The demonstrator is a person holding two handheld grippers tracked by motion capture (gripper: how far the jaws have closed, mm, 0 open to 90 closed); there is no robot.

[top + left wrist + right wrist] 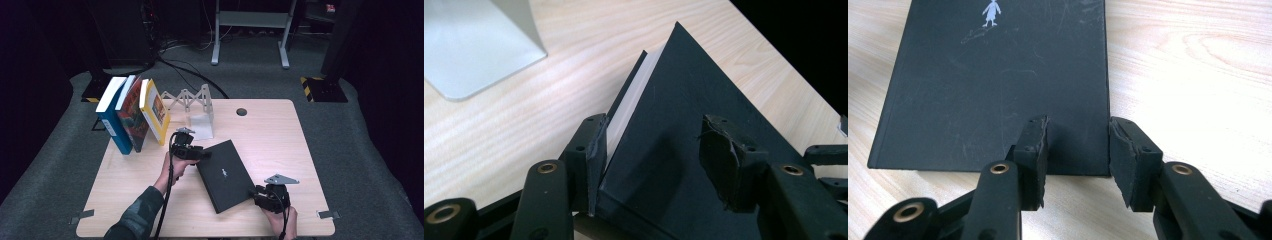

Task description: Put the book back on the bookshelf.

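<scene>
A black hardcover book [225, 172] with a small white figure on its cover lies slanted on the wooden table [280, 140]. My left gripper [204, 155] is at the book's far left corner. In the left gripper view the left gripper [651, 145] is shut on the black book [684, 125], one pad against the white page edge and underside, the other on the cover, and the corner is tilted up. My right gripper [256, 196] is at the near right corner. In the right gripper view the right gripper [1078, 150] stands open over the black book [998, 75], pinching nothing.
Three books lean together at the table's far left: blue [112, 117], red [132, 117], yellow [155, 112]. A white bookend [200, 127] and a grey folding rack [187, 100] stand behind the black book. A round hole [241, 111] sits near the far edge.
</scene>
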